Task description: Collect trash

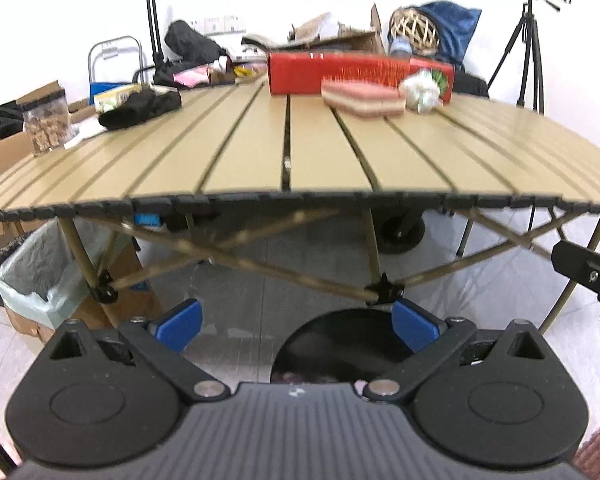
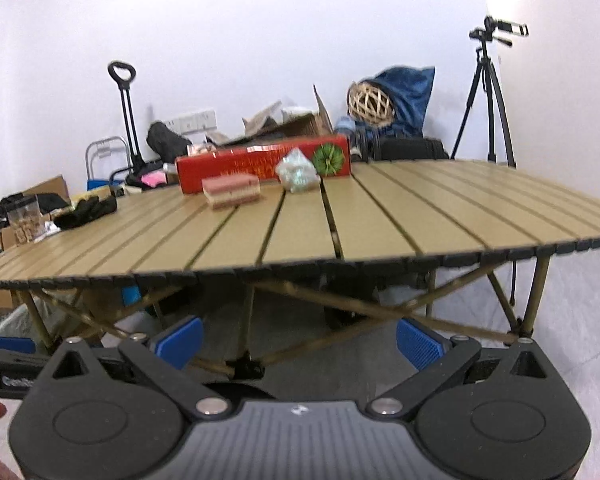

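The left tongs (image 1: 296, 326) hung below the near edge of the tan slatted folding desk (image 1: 260, 152), their blue-padded fingers (image 1: 180, 324) spread wide apart and holding nothing. The right tongs (image 2: 298, 340) sat at much the same height before the desk, blue pads (image 2: 418, 344) likewise parted and empty.

At the far side of the desk, a crumpled wad of clear and white plastic wrap (image 1: 420, 90) lay on the slats, just in front of the long red cardboard box (image 1: 340, 70) and right beside a pink and cream layered sponge block (image 1: 364, 98). In the right wrist view the wad (image 2: 298, 176) overlapped the box's front, next to a green rosette printed on the box (image 2: 329, 160).

On the desk's left part lay a bundle of black cloth (image 1: 140, 108), and a clear jar with brown contents (image 1: 46, 128) stood at the left edge.

On the floor under the left end stood a cardboard box lined with a pale green bag (image 1: 40, 280). A black camera tripod (image 1: 532, 48) stood by the white wall to the right.
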Available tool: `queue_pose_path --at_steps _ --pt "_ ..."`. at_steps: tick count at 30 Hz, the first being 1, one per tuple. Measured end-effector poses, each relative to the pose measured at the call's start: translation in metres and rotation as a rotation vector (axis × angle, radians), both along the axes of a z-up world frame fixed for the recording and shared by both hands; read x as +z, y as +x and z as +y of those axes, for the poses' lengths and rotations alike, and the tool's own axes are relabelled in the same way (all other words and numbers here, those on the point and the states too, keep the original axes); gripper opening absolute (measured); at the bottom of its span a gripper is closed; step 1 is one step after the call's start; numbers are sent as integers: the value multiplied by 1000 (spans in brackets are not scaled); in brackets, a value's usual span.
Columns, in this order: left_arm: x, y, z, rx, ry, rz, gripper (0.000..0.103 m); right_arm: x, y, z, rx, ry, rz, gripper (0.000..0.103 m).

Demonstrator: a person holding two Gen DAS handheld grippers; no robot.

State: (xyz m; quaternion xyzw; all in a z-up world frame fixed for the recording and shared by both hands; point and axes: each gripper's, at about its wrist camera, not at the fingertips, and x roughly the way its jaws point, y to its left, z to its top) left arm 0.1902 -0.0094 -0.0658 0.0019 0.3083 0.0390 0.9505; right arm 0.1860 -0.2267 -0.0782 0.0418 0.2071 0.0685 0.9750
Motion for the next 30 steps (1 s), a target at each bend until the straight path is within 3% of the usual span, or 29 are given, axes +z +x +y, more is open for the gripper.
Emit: queue_pose_path --at_steps 10,19,30 --pt "37 5 11 8 -24 -99 103 35 7 8 67 -21 -139 103" --pt "59 34 16 42 -32 -167 103 50 42 14 69 6 -174 103" --pt "73 83 30 91 -71 -192 103 65 100 31 77 19 -204 103"
